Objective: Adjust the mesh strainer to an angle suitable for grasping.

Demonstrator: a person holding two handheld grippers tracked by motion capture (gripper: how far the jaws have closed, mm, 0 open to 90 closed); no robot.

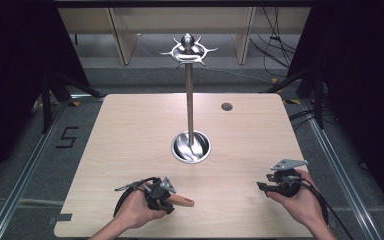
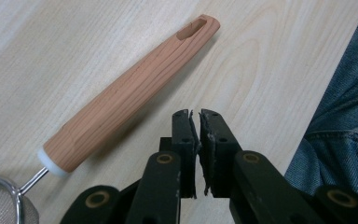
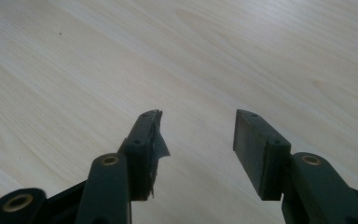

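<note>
Both hands rest low on the worktop (image 1: 130, 130) at the frame's bottom. The left gripper (image 2: 199, 122), jaws together on nothing, lies beside the strainer's (image 2: 2, 198) wooden handle (image 2: 126, 93). The right gripper (image 3: 198, 128), lower right, has its jaws apart and empty. A metal stand (image 1: 190, 100) rises at centre.

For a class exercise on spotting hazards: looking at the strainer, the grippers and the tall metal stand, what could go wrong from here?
1. The left gripper is shut beside the strainer's wooden handle, not around it; a sweep could knock it away.
2. The tall metal stand looks top-heavy and might tip if bumped.
</note>
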